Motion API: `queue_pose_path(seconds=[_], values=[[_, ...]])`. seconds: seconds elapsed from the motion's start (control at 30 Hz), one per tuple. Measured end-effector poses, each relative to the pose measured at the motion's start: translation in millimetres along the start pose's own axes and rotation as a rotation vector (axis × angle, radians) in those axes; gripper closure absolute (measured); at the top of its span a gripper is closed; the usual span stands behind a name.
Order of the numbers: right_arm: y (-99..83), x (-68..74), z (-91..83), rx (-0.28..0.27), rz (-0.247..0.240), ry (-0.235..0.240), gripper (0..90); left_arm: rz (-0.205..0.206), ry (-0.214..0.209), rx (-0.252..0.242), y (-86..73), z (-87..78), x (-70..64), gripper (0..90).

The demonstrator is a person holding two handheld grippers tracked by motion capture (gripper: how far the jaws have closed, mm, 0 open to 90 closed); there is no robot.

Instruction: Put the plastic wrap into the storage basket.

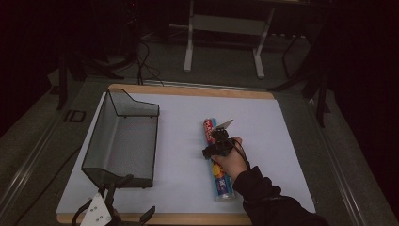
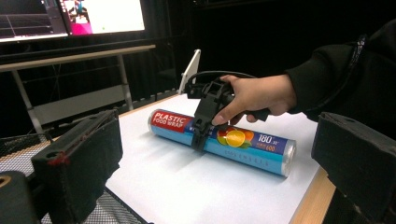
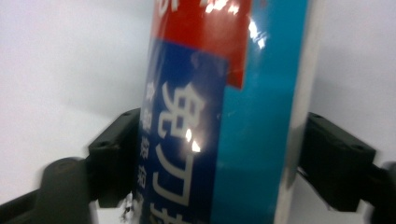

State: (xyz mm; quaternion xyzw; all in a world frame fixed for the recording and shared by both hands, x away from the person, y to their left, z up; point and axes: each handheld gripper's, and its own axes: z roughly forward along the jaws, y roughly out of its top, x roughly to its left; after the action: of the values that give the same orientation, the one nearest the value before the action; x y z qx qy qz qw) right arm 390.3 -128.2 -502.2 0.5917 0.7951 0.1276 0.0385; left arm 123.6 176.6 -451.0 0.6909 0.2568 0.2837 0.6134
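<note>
A roll of plastic food wrap (image 1: 224, 186) lies on the white sheet (image 1: 268, 127), its red labelled end pointing away from the person. My right gripper (image 1: 216, 137), held in a hand, comes down over the roll's far half. In the right gripper view its two jaws press both sides of the roll (image 3: 243, 93), so the right gripper (image 3: 210, 158) is shut on it. The left gripper view shows the roll (image 2: 252, 144) resting on the sheet with the right gripper (image 2: 200, 135) across it. My left gripper (image 1: 136, 197) is open at the near left edge, with nothing between its jaws (image 2: 217, 177).
A black wire-mesh basket (image 1: 101, 117) stands on the left part of the sheet, just beyond the left gripper; its mesh (image 2: 18, 140) shows at the left. The wooden table edge (image 1: 188, 219) runs along the front. A metal stand (image 1: 223, 23) is behind the table.
</note>
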Motion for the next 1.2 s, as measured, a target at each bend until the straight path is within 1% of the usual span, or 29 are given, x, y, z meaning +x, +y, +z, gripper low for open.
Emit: queue_pose_path(seconds=[0.03,0.07,0.1,0.13,0.17,0.23,0.33,0.37,0.43,0.47,0.57,0.73,0.8,0.83,0.87,0.9,1.0,1.03,1.07,1.1,1.13,1.17,1.2], values=[[1.0,0.3,0.3,0.007,-0.002,0.011,25.5,0.000,0.000,0.001,0.0,0.0,0.0,2.5],[1.8,-0.2,0.9,0.019,-0.003,0.021,25.7,-0.001,-0.001,0.000,-0.1,0.2,-0.1,2.5],[1.8,-0.2,0.9,0.019,-0.003,0.021,25.7,-0.001,-0.001,0.000,-0.1,0.2,-0.1,2.5],[3.2,-1.6,1.4,0.035,0.007,0.035,25.7,0.002,0.000,0.004,-0.1,0.4,-0.2,2.5],[5.0,-1.3,2.6,0.051,0.001,0.031,26.5,0.003,0.000,0.005,0.0,0.5,-0.4,2.5],[6.5,0.5,1.9,0.061,-0.002,0.026,28.4,0.006,0.002,0.003,0.1,0.3,-0.9,2.5],[7.0,-0.2,1.0,0.063,0.003,0.032,28.9,0.006,0.003,0.004,0.1,-0.2,-0.4,2.5],[6.1,-1.0,0.9,0.053,0.005,0.038,28.9,0.004,0.003,0.003,0.0,-0.2,-0.2,2.5],[5.8,-1.4,0.8,0.049,0.000,0.040,29.0,0.001,0.004,0.003,-0.2,0.2,0.4,2.5],[5.1,-3.6,0.7,0.035,0.000,0.060,29.0,0.002,0.004,0.005,-0.3,0.3,0.5,2.5],[4.8,-4.1,-0.7,0.021,-0.012,0.079,29.1,0.008,0.003,0.007,-0.3,0.4,0.0,2.5],[7.2,-2.6,-8.5,0.027,-0.027,0.128,30.0,0.006,0.000,0.012,-0.7,1.5,-0.1,2.5],[7.8,-2.6,-10.2,0.026,-0.027,0.134,30.1,0.006,0.000,0.011,-0.7,1.5,-0.3,2.5],[8.5,-2.6,-12.3,0.023,-0.026,0.139,30.2,0.008,0.001,0.011,-0.6,1.3,-0.7,2.5],[9.9,-2.6,-16.4,0.015,-0.032,0.159,30.5,0.008,0.001,0.010,-0.6,1.3,-0.7,2.5],[10.4,-2.3,-17.9,0.012,-0.034,0.166,30.5,0.008,0.001,0.011,-0.6,1.3,-0.6,2.5],[11.7,0.4,-23.7,0.009,-0.055,0.182,30.9,0.008,0.002,0.012,-0.7,1.5,-0.3,2.5],[11.7,2.3,-27.1,-0.001,-0.072,0.198,31.0,0.008,0.001,0.012,-0.7,1.4,-0.3,2.5],[12.1,3.8,-29.4,-0.001,-0.082,0.200,31.1,0.008,0.002,0.011,-0.7,1.3,-0.4,2.5],[12.8,4.2,-32.1,-0.005,-0.098,0.215,31.2,0.008,0.002,0.011,-0.6,1.2,-0.4,2.5],[12.7,5.4,-34.7,-0.016,-0.099,0.217,31.2,0.009,0.002,0.010,-0.6,1.1,-0.3,2.5],[13.4,7.0,-38.5,-0.011,-0.106,0.221,31.3,0.010,0.003,0.010,-0.6,1.0,-0.4,2.5],[13.7,7.7,-41.8,-0.021,-0.115,0.234,31.4,0.010,0.003,0.010,-0.6,0.9,-0.3,2.5]])
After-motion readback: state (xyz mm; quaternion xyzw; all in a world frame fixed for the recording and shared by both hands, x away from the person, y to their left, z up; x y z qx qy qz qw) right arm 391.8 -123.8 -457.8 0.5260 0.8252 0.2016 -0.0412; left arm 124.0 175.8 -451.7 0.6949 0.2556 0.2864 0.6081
